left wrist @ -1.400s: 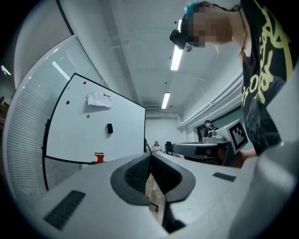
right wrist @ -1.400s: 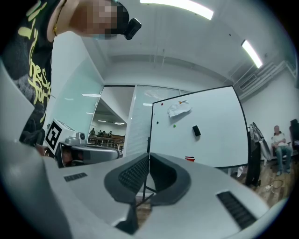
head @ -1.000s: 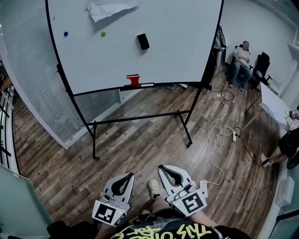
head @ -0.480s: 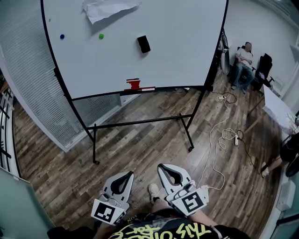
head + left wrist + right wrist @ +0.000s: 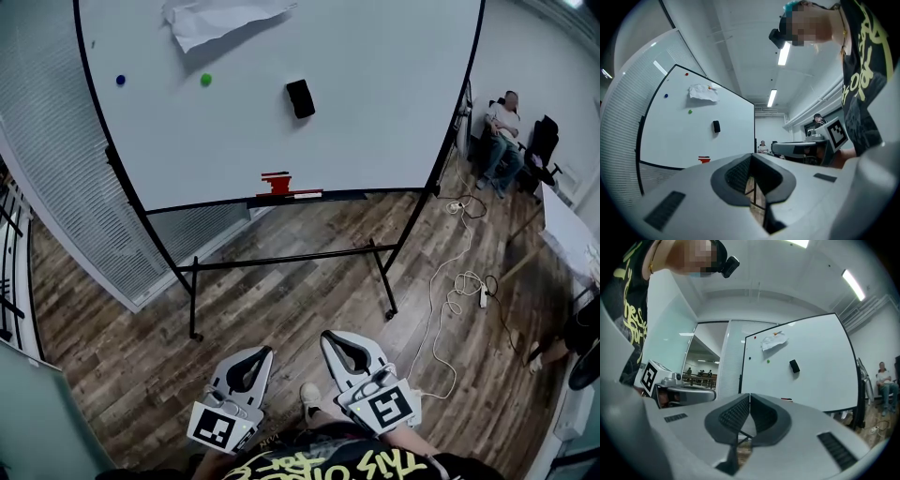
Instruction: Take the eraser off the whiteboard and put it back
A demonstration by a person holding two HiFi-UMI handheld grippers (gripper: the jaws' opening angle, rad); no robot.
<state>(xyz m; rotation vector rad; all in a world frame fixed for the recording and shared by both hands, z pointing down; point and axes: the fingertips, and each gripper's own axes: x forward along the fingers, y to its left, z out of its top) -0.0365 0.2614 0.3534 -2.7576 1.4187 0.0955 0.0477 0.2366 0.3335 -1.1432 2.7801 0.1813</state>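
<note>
A black eraser sticks to the whiteboard near its middle; the left gripper view shows the eraser small and far, and so does the right gripper view, eraser. Both grippers are low at the person's front, well short of the board. My left gripper is shut with nothing between its jaws. My right gripper is also shut and empty. In each gripper view the tips meet, left gripper, right gripper.
A crumpled paper, a blue magnet and a green magnet are on the board. Red items lie on its tray. The stand's legs cross the wooden floor. A white cable trails right. A seated person is at far right.
The whiteboard has grown larger and shifted right in the head view as the person walks toward it. Both grippers keep their shut pose in front of the body.
</note>
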